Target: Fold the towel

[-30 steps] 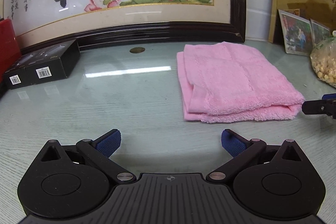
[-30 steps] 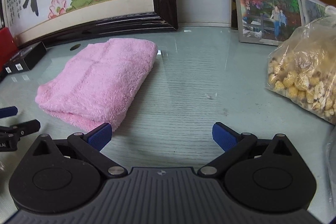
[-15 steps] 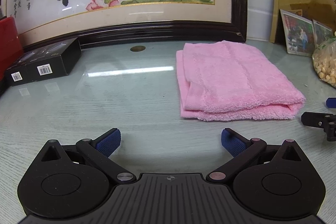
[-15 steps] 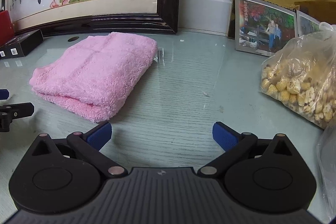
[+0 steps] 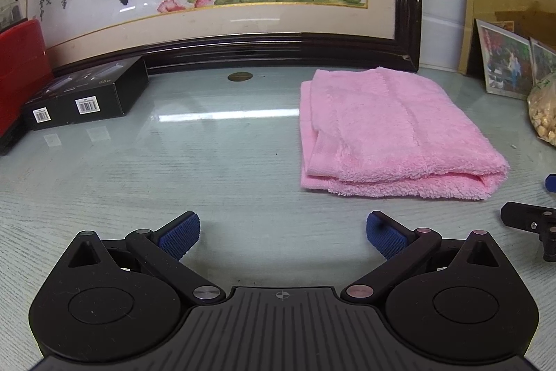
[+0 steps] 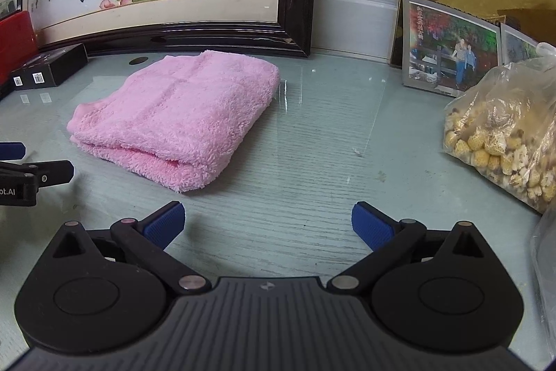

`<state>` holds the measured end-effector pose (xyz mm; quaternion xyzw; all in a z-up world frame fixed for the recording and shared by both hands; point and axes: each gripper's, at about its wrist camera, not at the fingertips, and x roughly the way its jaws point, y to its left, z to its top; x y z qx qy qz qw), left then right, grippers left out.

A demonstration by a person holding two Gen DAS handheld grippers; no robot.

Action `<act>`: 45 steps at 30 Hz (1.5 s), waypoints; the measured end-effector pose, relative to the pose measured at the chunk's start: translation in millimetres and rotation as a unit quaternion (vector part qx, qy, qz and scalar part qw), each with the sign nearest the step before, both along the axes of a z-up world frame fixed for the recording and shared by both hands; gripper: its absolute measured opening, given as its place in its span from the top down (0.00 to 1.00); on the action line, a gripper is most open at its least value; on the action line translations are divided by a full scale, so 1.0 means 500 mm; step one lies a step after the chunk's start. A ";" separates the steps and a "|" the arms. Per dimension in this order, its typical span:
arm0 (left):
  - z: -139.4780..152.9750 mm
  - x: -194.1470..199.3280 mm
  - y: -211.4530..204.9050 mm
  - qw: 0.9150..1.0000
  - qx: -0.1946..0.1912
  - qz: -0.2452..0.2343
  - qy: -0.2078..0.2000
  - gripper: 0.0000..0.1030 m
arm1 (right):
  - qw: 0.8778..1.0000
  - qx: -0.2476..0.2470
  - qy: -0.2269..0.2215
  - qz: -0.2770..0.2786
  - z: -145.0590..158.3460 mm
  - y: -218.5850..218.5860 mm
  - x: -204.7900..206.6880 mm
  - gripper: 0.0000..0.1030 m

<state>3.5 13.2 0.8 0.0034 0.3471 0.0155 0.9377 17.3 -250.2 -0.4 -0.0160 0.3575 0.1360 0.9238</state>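
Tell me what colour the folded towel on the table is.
Pink towel, plain and fluffy; the right wrist view shows it best.

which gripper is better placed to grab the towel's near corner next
Probably the right gripper: open, with the pink towel's near corner just ahead of its left finger. The left gripper, also open, faces bare table, the towel off to its right.

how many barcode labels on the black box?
2. Both are white stickers on the near side of the black box at the table's left: one toward its left end, one further right. Other faces are hidden.
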 end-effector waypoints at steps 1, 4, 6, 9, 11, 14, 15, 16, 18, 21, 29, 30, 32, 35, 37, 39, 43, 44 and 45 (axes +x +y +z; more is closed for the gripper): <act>0.000 0.000 0.000 1.000 0.000 0.000 0.000 0.00 | 1.000 0.000 0.000 -0.005 0.000 0.002 -0.003 0.00; 0.000 0.000 0.000 1.000 0.000 0.000 0.000 0.00 | 1.000 -0.001 0.001 -0.020 0.000 0.007 -0.011 0.00; 0.000 0.000 0.000 1.000 -0.001 0.000 0.000 0.00 | 1.000 0.000 0.001 -0.021 0.000 0.008 -0.013 0.00; 0.000 0.000 0.001 1.000 -0.001 -0.003 0.000 0.00 | 1.000 0.000 0.001 -0.021 0.000 0.008 -0.013 0.00; 0.000 0.001 0.003 1.000 -0.001 -0.007 0.000 0.00 | 1.000 0.000 0.001 -0.021 0.000 0.008 -0.014 0.00; 0.000 0.002 0.004 1.000 -0.002 -0.011 0.000 0.00 | 1.000 0.000 0.001 -0.021 0.000 0.008 -0.014 0.00; 0.000 0.001 0.004 1.000 -0.002 -0.012 0.000 0.00 | 1.000 0.000 0.001 -0.021 0.000 0.008 -0.014 0.00; 0.000 0.001 0.005 1.000 -0.002 -0.012 0.000 0.00 | 1.000 0.000 0.001 -0.021 0.001 0.009 -0.014 0.00; -0.001 0.001 0.005 1.000 -0.002 -0.013 0.000 0.00 | 1.000 0.000 0.001 -0.021 0.001 0.009 -0.014 0.00; -0.001 0.001 0.004 1.000 -0.002 -0.013 0.000 0.00 | 1.000 0.000 0.001 -0.021 0.001 0.009 -0.014 0.00; 0.000 0.001 0.003 1.000 -0.002 -0.012 0.001 0.00 | 1.000 0.000 0.001 -0.022 0.000 0.009 -0.015 0.00; 0.000 0.001 0.003 1.000 -0.002 -0.012 0.001 0.00 | 1.000 0.000 0.001 -0.022 0.000 0.009 -0.014 0.00; 0.001 0.001 0.003 1.000 -0.002 -0.012 0.001 0.00 | 1.000 0.000 0.001 -0.022 0.000 0.009 -0.015 0.00; 0.001 0.001 0.003 1.000 -0.002 -0.012 0.001 0.00 | 1.000 0.000 0.001 -0.022 0.000 0.009 -0.015 0.00; 0.001 0.002 0.002 1.000 -0.002 -0.012 0.001 0.00 | 1.000 0.000 0.001 -0.022 0.000 0.009 -0.015 0.00; 0.000 0.001 0.002 1.000 -0.002 -0.012 0.001 0.00 | 1.000 0.000 0.001 -0.022 0.000 0.009 -0.015 0.00; 0.000 0.001 0.001 1.000 -0.002 -0.013 0.001 0.00 | 1.000 0.000 0.001 -0.022 0.000 0.009 -0.015 0.00; 0.000 0.001 0.001 1.000 -0.002 -0.013 0.001 0.00 | 1.000 0.000 0.001 -0.022 0.000 0.009 -0.015 0.00; 0.000 0.001 0.001 1.000 -0.002 -0.014 0.001 0.00 | 1.000 0.000 0.001 -0.022 0.000 0.009 -0.015 0.00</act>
